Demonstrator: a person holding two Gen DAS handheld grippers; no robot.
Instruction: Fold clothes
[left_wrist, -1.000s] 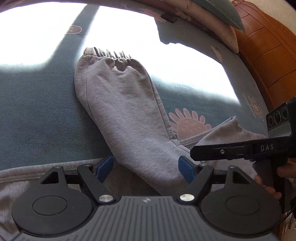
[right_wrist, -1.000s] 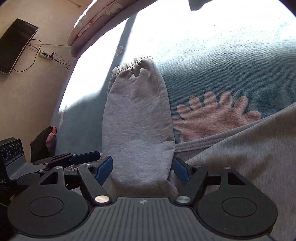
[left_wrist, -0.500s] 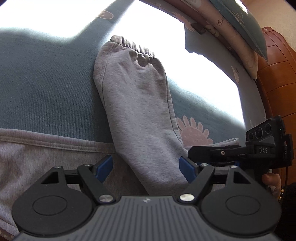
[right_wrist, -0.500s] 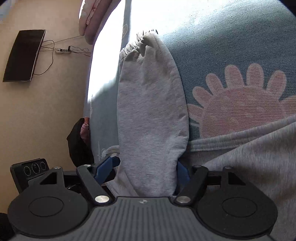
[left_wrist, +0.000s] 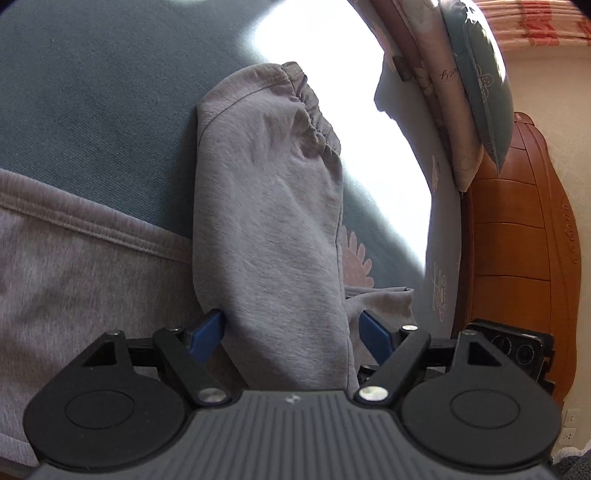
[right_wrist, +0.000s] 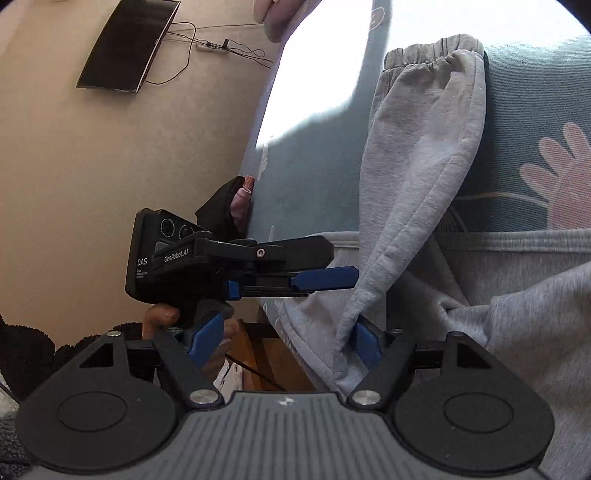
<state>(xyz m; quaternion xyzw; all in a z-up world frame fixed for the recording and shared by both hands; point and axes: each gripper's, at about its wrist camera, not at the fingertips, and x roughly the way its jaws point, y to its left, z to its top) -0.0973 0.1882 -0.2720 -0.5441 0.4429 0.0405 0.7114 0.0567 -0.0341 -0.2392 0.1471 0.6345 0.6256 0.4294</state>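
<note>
A grey sweatshirt (left_wrist: 74, 280) lies on a teal bedspread (left_wrist: 92, 110). Its sleeve (left_wrist: 269, 240) runs away from me to a gathered cuff (left_wrist: 310, 103). My left gripper (left_wrist: 291, 336) is open and straddles the sleeve near the shoulder; the blue pads (left_wrist: 207, 336) stand at the cloth's edges without pinching it. In the right wrist view the sleeve (right_wrist: 417, 177) narrows into a fold that ends against the right pad (right_wrist: 364, 343) of my open right gripper (right_wrist: 284, 341). The left gripper (right_wrist: 332, 266) reaches in from the left, its blue finger (right_wrist: 325, 277) touching the sleeve.
Pillows (left_wrist: 469, 92) and a wooden headboard (left_wrist: 517, 240) stand at the bed's right end. The right gripper's camera housing (left_wrist: 506, 350) is close beside my left gripper. Past the bed's left edge are a beige floor (right_wrist: 92, 166), a dark flat panel (right_wrist: 125, 44) and a power strip (right_wrist: 214, 46).
Both grippers have turned and shifted. The sleeve now stands upright in the left view. In the right view it has slid from between the pads to the right pad, and the left gripper shows fully.
</note>
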